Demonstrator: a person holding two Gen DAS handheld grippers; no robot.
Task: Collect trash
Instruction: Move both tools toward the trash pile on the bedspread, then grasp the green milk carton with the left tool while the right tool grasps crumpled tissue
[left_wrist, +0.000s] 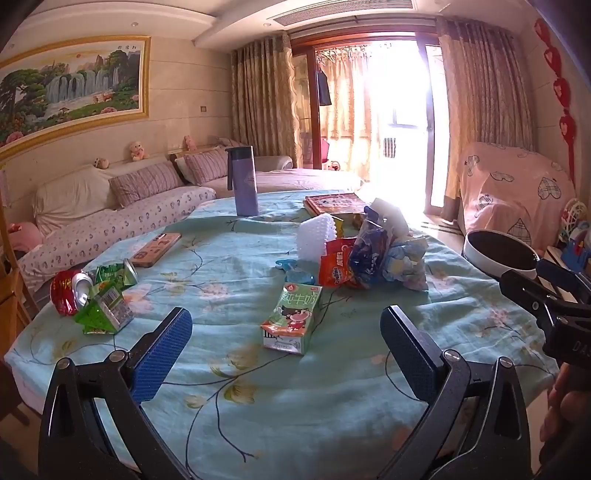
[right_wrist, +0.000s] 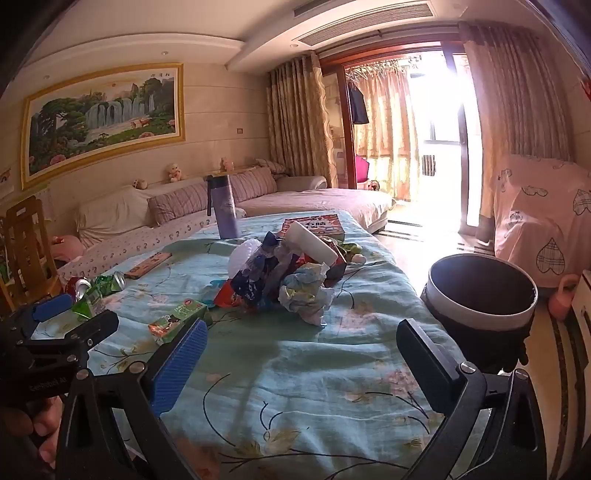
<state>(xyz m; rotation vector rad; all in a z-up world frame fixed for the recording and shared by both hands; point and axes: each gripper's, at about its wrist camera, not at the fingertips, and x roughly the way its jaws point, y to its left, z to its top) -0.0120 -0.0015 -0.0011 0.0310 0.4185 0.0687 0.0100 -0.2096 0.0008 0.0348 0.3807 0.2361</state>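
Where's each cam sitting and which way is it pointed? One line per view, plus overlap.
Left wrist: on the left gripper, low at the table's near edge, facing the milk carton and balcony; its own open fingers show, right gripper at the right edge.
Right wrist: on the right gripper, further right, facing the wrapper pile and trash bin; open fingers show.
Shared: carton, pile, bin, purple bottle.

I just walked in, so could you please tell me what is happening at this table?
A person holds two grippers over a table strewn with trash. Both the left gripper and right gripper are open and empty. A milk carton, crushed cans and a wrapper pile lie uncollected; the bin waits beside the table.
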